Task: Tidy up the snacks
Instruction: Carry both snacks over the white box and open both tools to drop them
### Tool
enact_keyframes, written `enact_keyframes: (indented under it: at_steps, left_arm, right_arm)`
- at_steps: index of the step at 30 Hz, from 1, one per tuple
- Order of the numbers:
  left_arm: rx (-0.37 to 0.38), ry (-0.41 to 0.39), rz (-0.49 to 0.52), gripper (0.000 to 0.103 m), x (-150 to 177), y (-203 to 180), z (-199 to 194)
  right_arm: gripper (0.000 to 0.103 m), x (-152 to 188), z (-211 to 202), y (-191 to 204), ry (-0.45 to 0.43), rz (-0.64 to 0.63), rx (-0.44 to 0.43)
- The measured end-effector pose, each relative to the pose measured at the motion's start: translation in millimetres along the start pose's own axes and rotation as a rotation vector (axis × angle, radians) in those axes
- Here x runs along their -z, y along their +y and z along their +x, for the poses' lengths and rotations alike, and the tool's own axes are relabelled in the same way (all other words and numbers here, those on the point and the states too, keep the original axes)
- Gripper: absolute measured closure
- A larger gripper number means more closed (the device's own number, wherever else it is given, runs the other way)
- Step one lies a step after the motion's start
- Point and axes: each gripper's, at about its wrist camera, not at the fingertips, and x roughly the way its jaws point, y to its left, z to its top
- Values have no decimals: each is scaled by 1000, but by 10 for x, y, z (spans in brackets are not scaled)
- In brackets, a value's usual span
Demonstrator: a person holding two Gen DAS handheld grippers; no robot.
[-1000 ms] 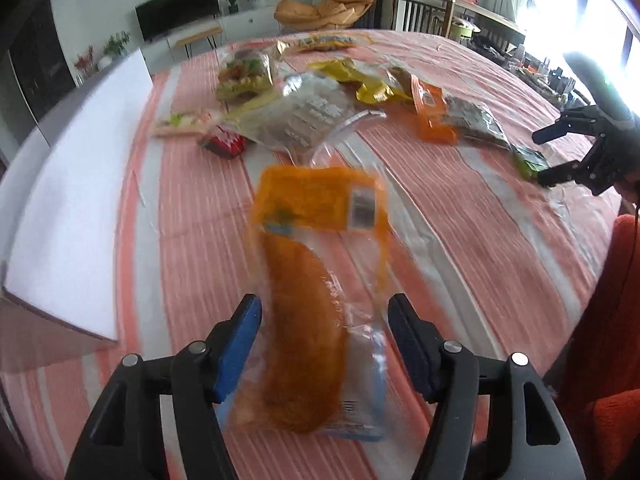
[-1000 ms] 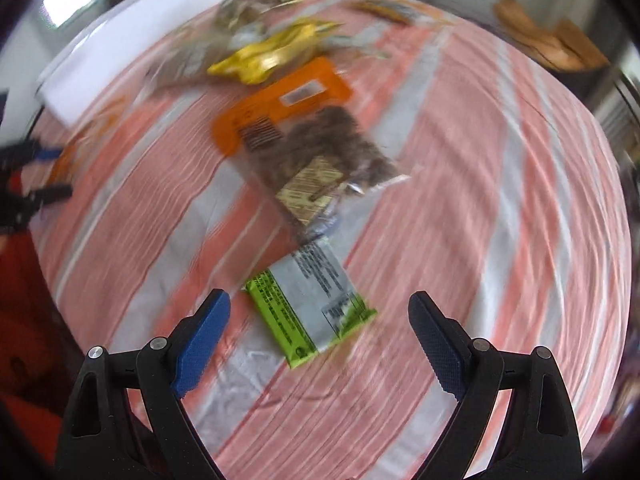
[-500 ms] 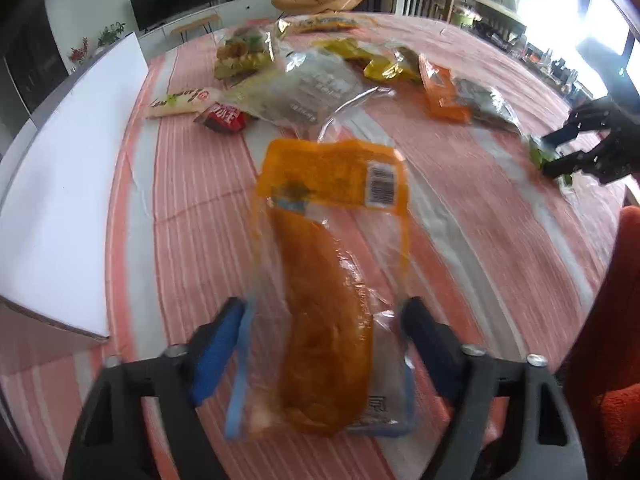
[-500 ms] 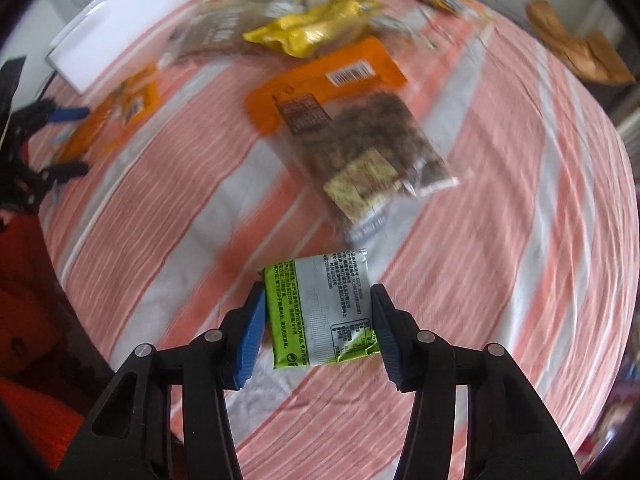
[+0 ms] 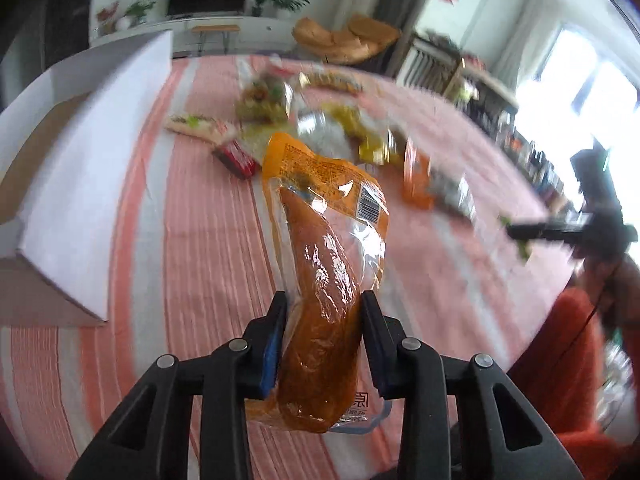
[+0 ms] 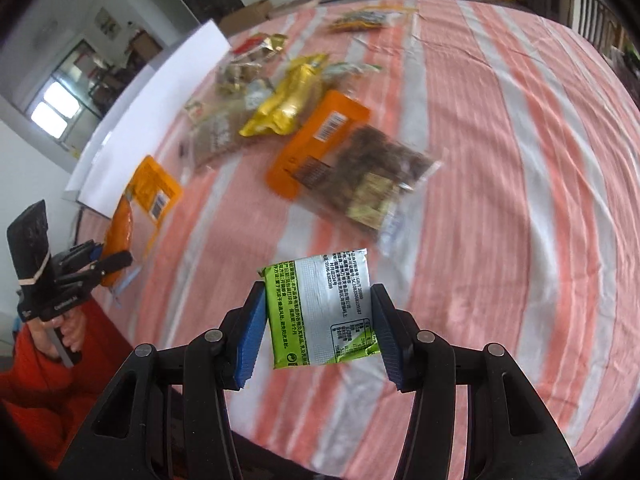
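Note:
My left gripper (image 5: 323, 336) is shut on an orange snack bag (image 5: 320, 264) with a clear window and holds it lifted above the striped tablecloth. That bag also shows at the left of the right wrist view (image 6: 136, 208), held by the left gripper (image 6: 100, 260). My right gripper (image 6: 318, 330) is shut on a green and silver packet (image 6: 320, 308) and holds it above the table. The right gripper (image 5: 560, 232) shows blurred at the right of the left wrist view.
A white open box (image 5: 80, 168) stands along the table's left side, also in the right wrist view (image 6: 160, 100). Several snack packs lie mid-table: an orange bag of brown pieces (image 6: 344, 164), a yellow pack (image 6: 288, 104), a red pack (image 5: 236, 156). An orange-clad lap (image 6: 48, 380) is at the near edge.
Both grippers closed from open onto their packs and lifted them off the cloth: the left on the orange bag, the right on the green packet.

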Motion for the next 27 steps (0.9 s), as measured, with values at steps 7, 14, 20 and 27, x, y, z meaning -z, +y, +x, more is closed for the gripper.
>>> enact_keyframes:
  at_steps: [7, 14, 20, 27]
  left_arm:
    - [36, -154, -172, 68, -402, 544, -728]
    - [-290, -205, -243, 68, -786, 1533, -1289]
    - [-555, -167, -254, 42, -808, 2109, -1362]
    - [-624, -275, -230, 3, -683, 2103, -1523]
  right_arm:
    - [50, -167, -150, 626, -54, 9, -162]
    - [50, -895, -104, 1955, -105, -90, -379]
    - [41, -1503, 332, 3371, -121, -205, -475]
    - [21, -1783, 643, 3743, -143, -215, -441]
